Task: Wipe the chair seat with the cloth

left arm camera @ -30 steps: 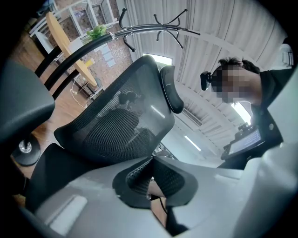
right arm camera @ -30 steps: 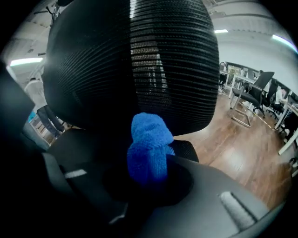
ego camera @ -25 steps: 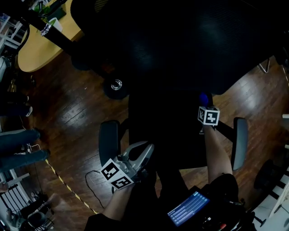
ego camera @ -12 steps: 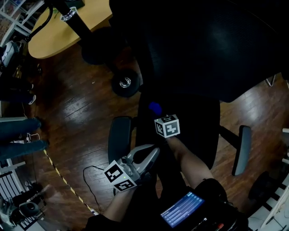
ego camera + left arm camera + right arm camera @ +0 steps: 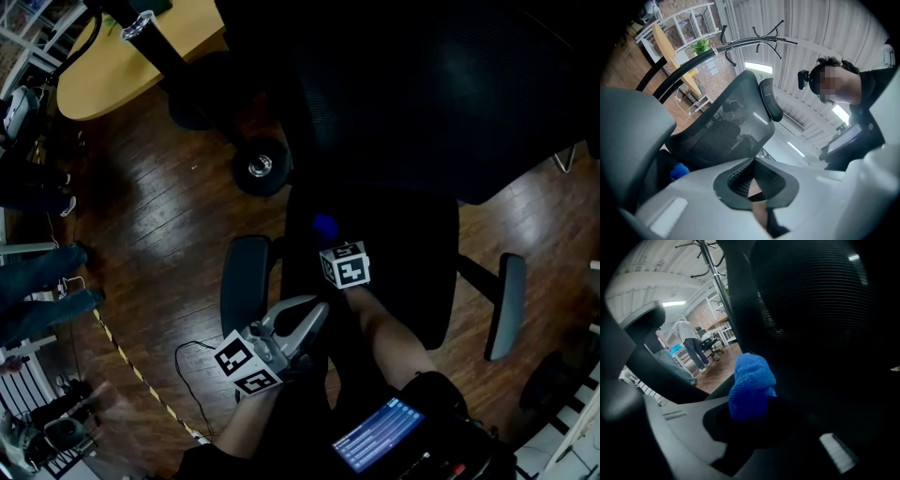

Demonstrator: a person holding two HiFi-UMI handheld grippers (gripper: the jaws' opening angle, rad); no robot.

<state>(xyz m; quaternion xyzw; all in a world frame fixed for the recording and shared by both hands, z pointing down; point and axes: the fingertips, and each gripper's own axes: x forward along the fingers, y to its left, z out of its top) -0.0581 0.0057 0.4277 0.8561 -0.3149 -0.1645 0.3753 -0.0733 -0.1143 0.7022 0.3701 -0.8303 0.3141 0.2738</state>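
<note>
The black office chair's seat [image 5: 403, 262] lies in the middle of the head view, below its mesh backrest [image 5: 422, 94]. My right gripper [image 5: 330, 242] is over the seat's left part, shut on a blue cloth [image 5: 323, 225] that rests against the seat. In the right gripper view the cloth [image 5: 750, 385] bulges out from between the jaws of the right gripper [image 5: 754, 416], with the dark backrest [image 5: 811, 310] close behind. My left gripper [image 5: 317, 311] hovers at the seat's front left corner, shut and holding nothing. The left gripper view looks past the left gripper [image 5: 753, 161] to the backrest [image 5: 726, 122] and the cloth [image 5: 678, 171].
Grey armrests stand left [image 5: 244, 281] and right [image 5: 506, 305] of the seat. A caster [image 5: 260, 166] sits on the wooden floor behind. A wooden table [image 5: 122, 66] is at the upper left, a person's legs [image 5: 37, 291] at the left edge, and striped tape [image 5: 141, 375] crosses the floor.
My right gripper has swept the cloth from the seat's right rear over to its left side, then nearly stopped. The left gripper has stayed in place.
</note>
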